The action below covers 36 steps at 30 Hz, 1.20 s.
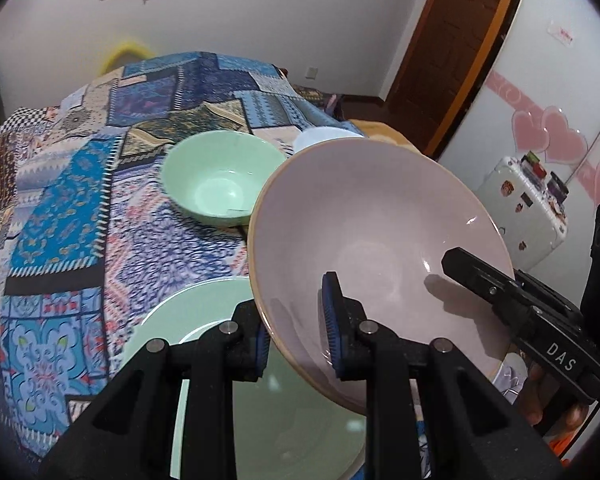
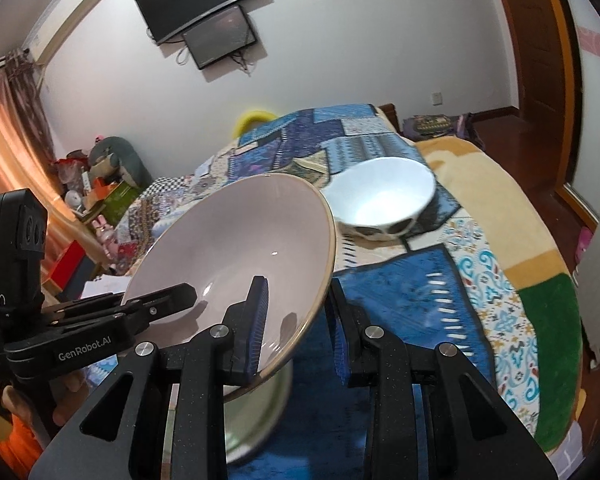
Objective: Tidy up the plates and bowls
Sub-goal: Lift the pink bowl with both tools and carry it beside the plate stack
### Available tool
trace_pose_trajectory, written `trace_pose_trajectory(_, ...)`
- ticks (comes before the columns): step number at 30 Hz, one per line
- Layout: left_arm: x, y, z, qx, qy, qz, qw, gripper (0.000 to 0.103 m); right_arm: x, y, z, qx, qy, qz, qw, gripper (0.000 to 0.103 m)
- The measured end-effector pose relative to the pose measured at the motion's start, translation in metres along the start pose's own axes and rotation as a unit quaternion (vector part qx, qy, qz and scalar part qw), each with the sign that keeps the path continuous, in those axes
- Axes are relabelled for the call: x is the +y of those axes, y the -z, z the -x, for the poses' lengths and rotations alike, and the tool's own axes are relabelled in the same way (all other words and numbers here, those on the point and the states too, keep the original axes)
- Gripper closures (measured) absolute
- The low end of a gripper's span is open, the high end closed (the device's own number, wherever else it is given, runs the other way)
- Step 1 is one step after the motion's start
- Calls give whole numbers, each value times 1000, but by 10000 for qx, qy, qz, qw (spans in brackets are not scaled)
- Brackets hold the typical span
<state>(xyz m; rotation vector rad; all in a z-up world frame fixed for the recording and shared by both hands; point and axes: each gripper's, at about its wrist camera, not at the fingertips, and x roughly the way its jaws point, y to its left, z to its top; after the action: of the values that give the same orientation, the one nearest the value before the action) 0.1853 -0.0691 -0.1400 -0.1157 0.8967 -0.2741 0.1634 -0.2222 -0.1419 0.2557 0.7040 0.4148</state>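
The wide pale-pink ceramic bowl [image 1: 372, 240], clenched at opposite rims by the left gripper [image 1: 296, 344] and right gripper [image 2: 296, 340], hung above the pale-green round plate [image 1: 204, 308], with the small green bowl [image 1: 220, 184] at 11 o'clock and the white bowl [image 2: 384, 196] at 1 o'clock unstacked.

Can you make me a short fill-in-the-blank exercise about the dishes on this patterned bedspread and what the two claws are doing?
1. Both claws, the left claw and the right claw, grip the rim of the wide pale ____ ceramic bowl.
2. Below that bowl lies a flat pale ____ plate.
3. The small green bowl holds ____.
4. The white bowl rests on the patchwork ____.

Missing words: pink; green; nothing; bedspread
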Motion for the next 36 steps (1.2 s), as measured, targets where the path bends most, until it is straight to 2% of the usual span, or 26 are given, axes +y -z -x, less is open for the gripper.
trace_pose_trajectory(14, 66, 30, 65, -449, -175, 510, 9975, 80, 72, 9, -24, 164, -378, 533, 9977, 77)
trace_pose_trajectory(24, 123, 59, 108, -794, -413, 998, 9910, 80, 124, 22, -53, 445, -679, 987, 9918, 77)
trace_pose_trajectory(29, 150, 74, 123, -794, -610, 1170, 9881, 80, 148, 32, -69, 635, -867, 1103, 9881, 77)
trace_pose_trajectory(36, 184, 98, 134, -758, -880, 1360, 9839, 80, 171, 47, -88, 953, -922, 1259, 9832, 77)
